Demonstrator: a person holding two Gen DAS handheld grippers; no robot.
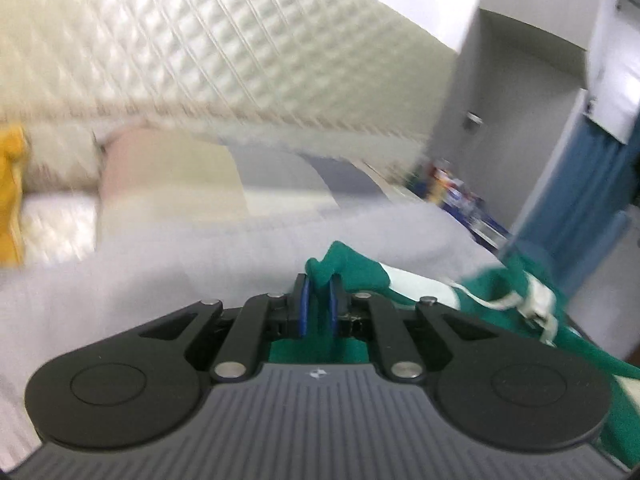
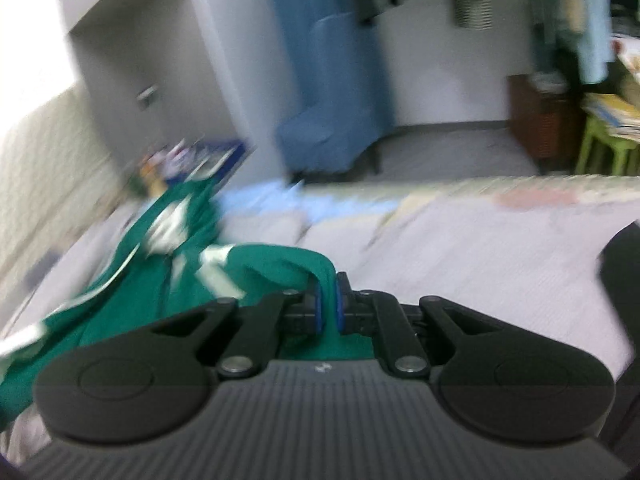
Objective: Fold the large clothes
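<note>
- Your left gripper (image 1: 319, 292) is clenched on a fold of the green garment (image 1: 352, 268); the blue fingers (image 1: 304, 304) pinch the cloth between them.
- Your right gripper (image 2: 328, 298) is likewise clenched on a green fold, its blue fingers (image 2: 341, 304) pressing from both sides.
- The garment, green with white trim, trails from both grips across the pale grey bed (image 2: 480, 256).
- Quilted white headboard (image 1: 180, 48) behind the bed; blue chair (image 2: 328, 120) on the floor beyond.
- A small pale logo marks each gripper body; unreadable. All else blurred.
</note>
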